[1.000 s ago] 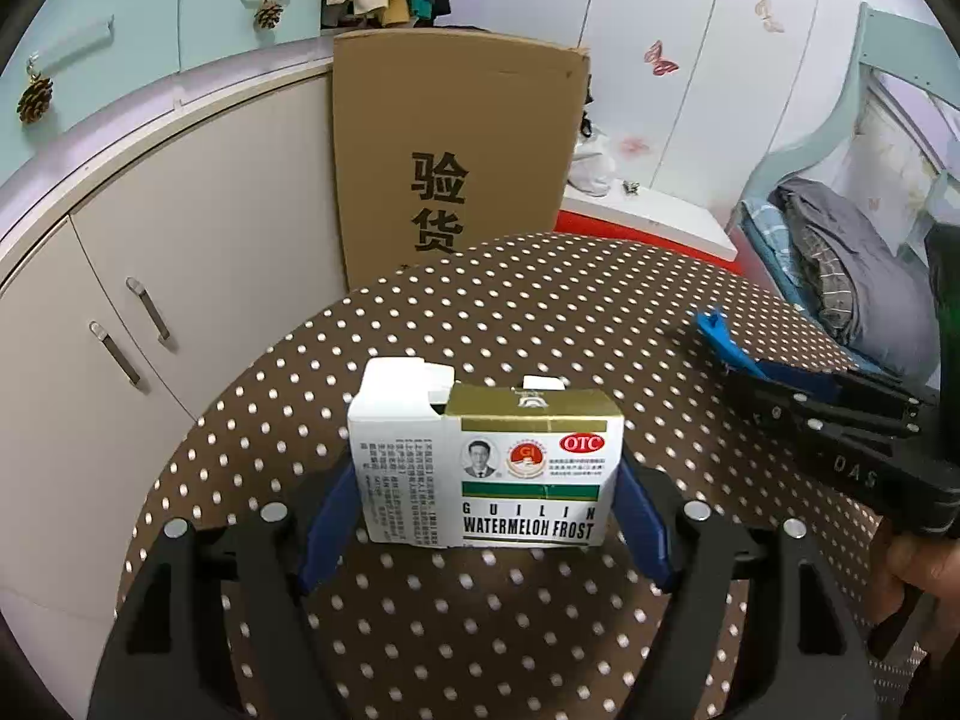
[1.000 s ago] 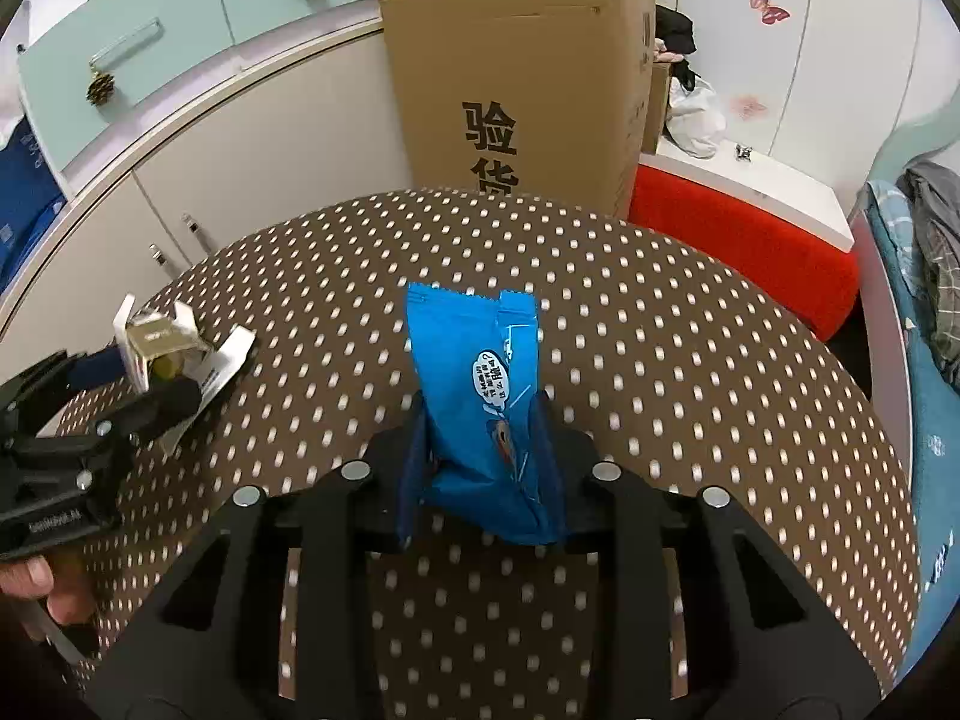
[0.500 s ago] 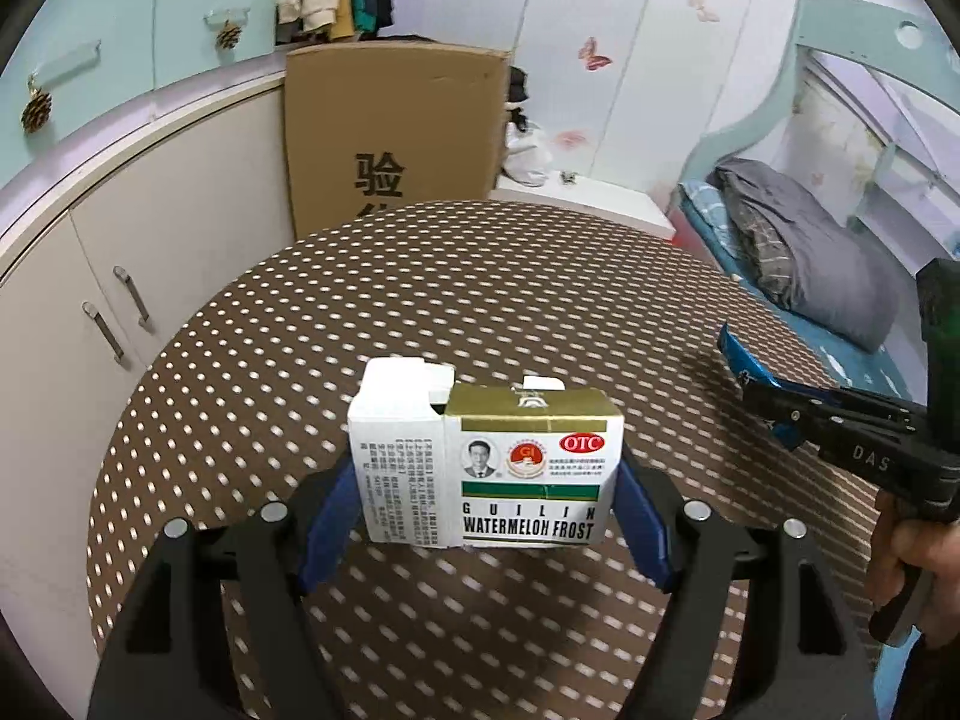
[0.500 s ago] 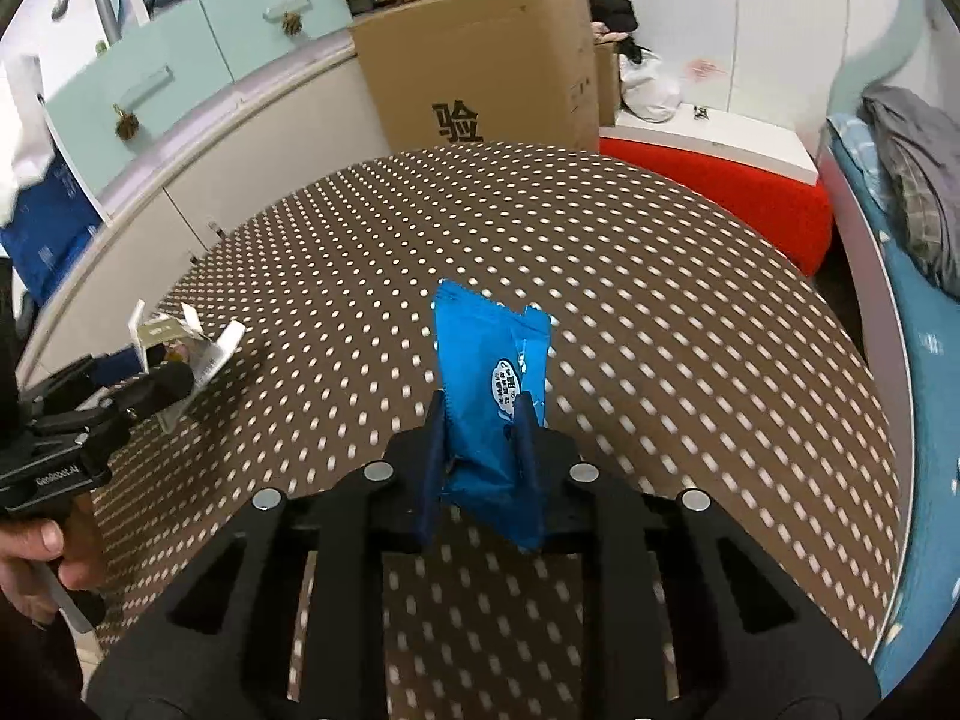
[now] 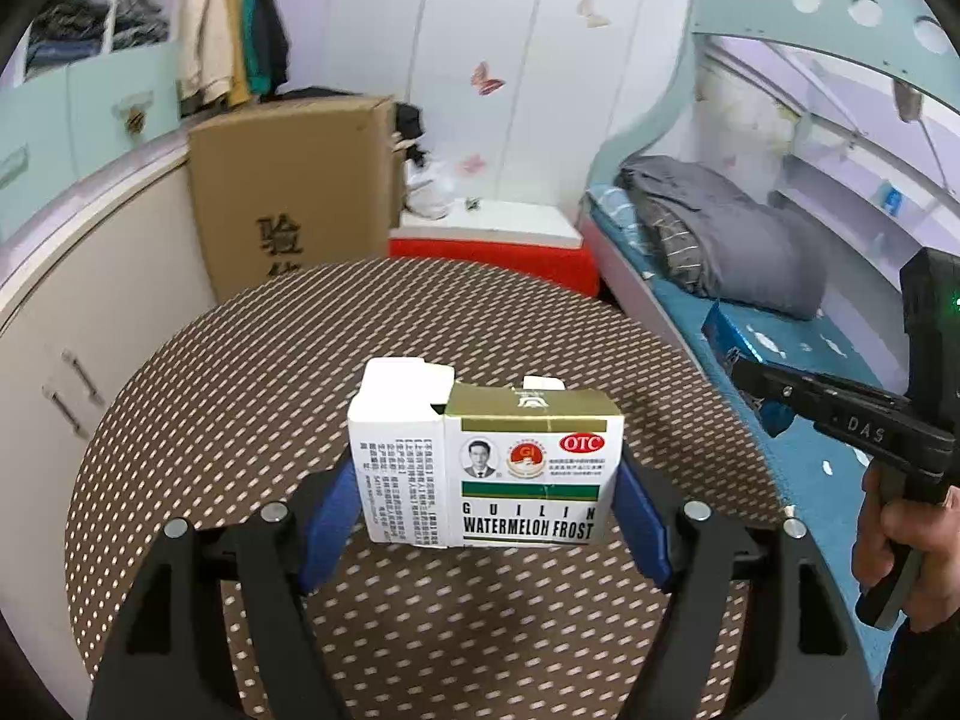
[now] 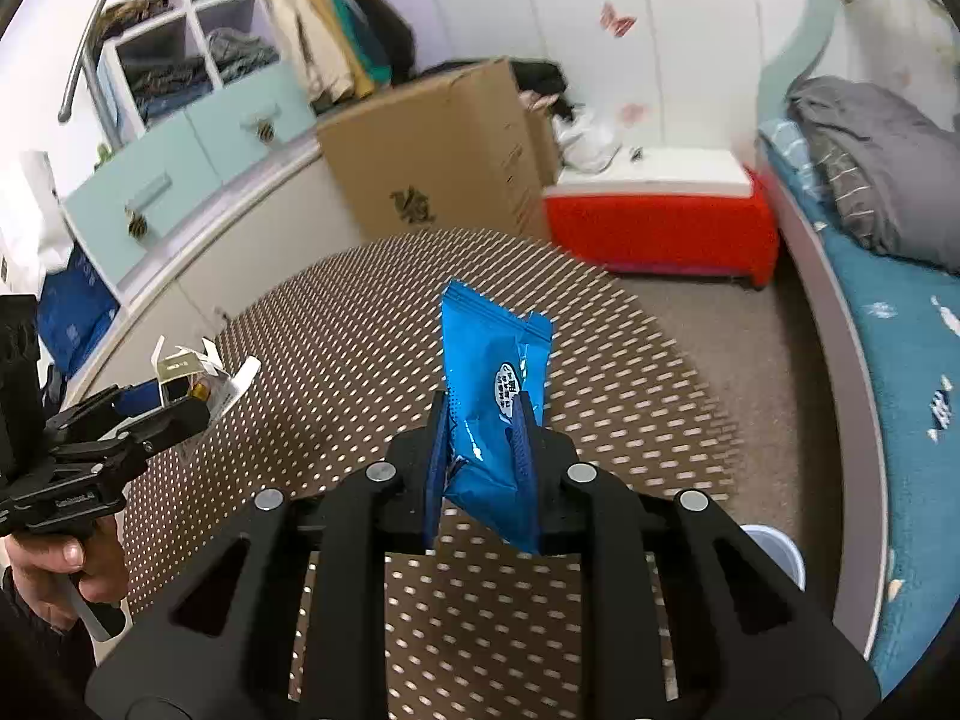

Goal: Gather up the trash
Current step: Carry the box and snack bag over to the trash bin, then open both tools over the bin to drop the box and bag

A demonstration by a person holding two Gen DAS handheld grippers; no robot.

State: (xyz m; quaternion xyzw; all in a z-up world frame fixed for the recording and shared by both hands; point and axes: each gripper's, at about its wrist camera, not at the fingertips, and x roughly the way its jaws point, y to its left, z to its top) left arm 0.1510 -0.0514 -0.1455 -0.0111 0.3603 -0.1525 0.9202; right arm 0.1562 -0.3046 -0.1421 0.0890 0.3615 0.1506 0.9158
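While I watch through the left wrist camera, my left gripper (image 5: pixel 483 495) has its blue pads (image 5: pixel 327 507) pressed against both ends of a medicine box (image 5: pixel 487 461), white and gold, printed "GUILIN WATERMELON FROST" with a red OTC oval. One end flap of the box stands open at the upper left. It's held upright, clear above the round table (image 5: pixel 240 372) with its brown cloth and white dots.

Over on the right edge of that view I can see my right gripper (image 5: pixel 744 360) coming in, a hand (image 5: pixel 906 546) wrapped round its handle, with a blue wrapper (image 5: pixel 729 333) pinched at its tip.

Switching to the right wrist camera: the right gripper (image 6: pixel 483 438) is clamped tight on the blue wrapper (image 6: pixel 492 396), a crinkled snack packet standing up between the fingers, a white speech-bubble label on its face. It too is off the table (image 6: pixel 630 372), hanging above the dotted cloth. Far left, the left gripper (image 6: pixel 174 405) shows up with the box (image 6: pixel 192 372) in its grip, flaps splayed.

Background: a cardboard carton (image 6: pixel 444 144) against the cabinets, a red storage bench (image 6: pixel 654 228) with a white top beside it, and a bed (image 6: pixel 900 324) with a grey blanket (image 6: pixel 870 156) on the right. Just past the right finger there's a pale rounded rim (image 6: pixel 774 546) below the table edge; I can't tell what it is.
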